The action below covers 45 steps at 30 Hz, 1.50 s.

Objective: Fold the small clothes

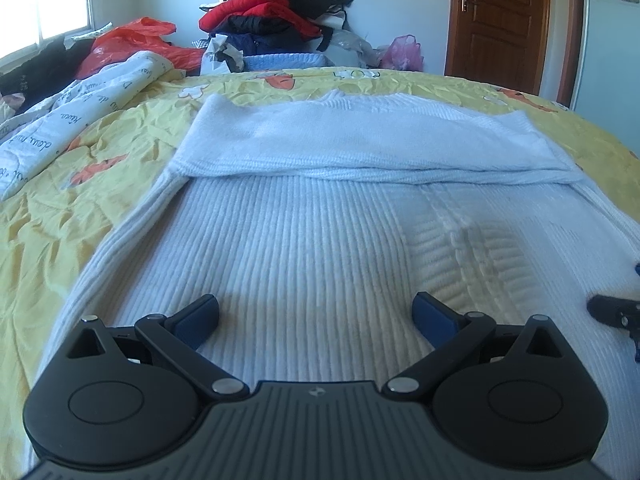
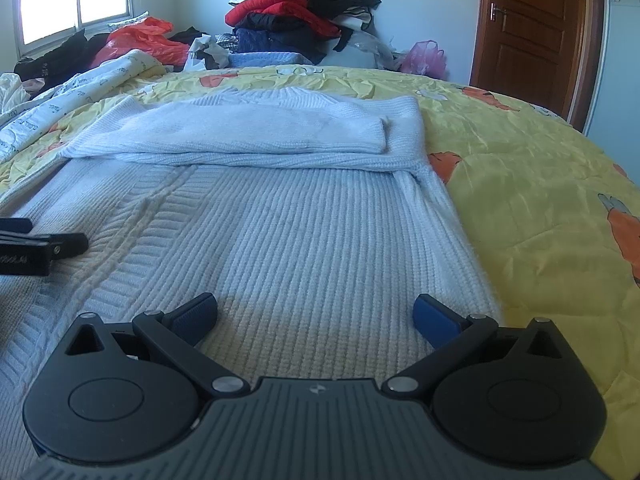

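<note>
White ribbed knit sweater (image 1: 304, 240), sleeves folded far; left gripper (image 1: 316, 320), right gripper (image 2: 316, 320) both spread, empty; uneven hem pinches risk crooked fold.

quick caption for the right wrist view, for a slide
Open right gripper poised over a white ribbed sweater, sleeves folded across, on a yellow quilt.

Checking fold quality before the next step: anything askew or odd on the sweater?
Nothing damaged or spilled. The white sweater lies flat on the yellow quilt, sleeves folded across the chest; the top sleeve's cuff stops short of the right edge, slightly uneven. Left gripper and right gripper are open, empty.
</note>
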Motion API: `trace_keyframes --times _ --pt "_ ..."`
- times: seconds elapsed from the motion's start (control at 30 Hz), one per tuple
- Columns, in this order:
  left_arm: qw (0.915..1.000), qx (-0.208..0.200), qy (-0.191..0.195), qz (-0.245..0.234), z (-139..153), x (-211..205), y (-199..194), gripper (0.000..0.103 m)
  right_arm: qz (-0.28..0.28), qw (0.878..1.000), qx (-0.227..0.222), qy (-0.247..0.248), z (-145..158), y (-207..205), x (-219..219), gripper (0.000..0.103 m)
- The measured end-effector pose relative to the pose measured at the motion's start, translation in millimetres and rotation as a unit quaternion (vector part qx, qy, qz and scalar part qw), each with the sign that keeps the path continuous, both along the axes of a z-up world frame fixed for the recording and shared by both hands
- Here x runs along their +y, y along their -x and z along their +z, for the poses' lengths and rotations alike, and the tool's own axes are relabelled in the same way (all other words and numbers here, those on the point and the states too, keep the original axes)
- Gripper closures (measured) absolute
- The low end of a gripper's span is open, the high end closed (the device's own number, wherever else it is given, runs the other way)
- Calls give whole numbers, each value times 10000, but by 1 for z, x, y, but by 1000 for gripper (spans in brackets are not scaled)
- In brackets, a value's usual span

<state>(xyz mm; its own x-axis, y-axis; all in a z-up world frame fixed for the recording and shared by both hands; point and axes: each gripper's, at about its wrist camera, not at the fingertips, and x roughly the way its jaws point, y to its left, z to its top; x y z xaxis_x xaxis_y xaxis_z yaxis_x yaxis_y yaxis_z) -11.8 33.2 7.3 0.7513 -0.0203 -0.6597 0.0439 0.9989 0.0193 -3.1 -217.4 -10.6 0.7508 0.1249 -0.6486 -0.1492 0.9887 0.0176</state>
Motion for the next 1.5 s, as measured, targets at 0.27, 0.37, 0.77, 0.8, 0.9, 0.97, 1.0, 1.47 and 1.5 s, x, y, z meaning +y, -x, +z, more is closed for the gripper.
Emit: trace_keyframes --times 0.27,0.37,0.77,0.8,0.9,0.97,1.0,1.47,1.5 --pt "10000 -43 5 -3 -2 1 4 0 17 10000 -11 -22 0 0 2 1" --pt "10000 -40 2 -4 -2 1 4 0 16 10000 -11 -26 -1 0 1 1" --pt "10000 -38 1 -4 -2 1 4 0 18 10000 -12 -27 -1 0 0 1" --pt "10000 -38 1 -3 -2 1 4 0 18 10000 -12 -27 -1 0 0 1" --pt "10000 -38 1 -4 -2 1 4 0 19 10000 -12 -26 -1 0 0 1" --pt "10000 -37 0 -4 -2 1 4 0 17 10000 -13 -27 -1 0 1 1" --pt "10000 -36 0 -4 -2 1 4 0 18 10000 -13 -26 -1 0 1 1" --pt "10000 -34 -2 11 -3 1 5 0 -9 10000 -27 -18 -1 1 -1 2" --pt "10000 -33 -3 12 -3 1 5 0 -10 10000 -27 -15 -1 1 -1 2"
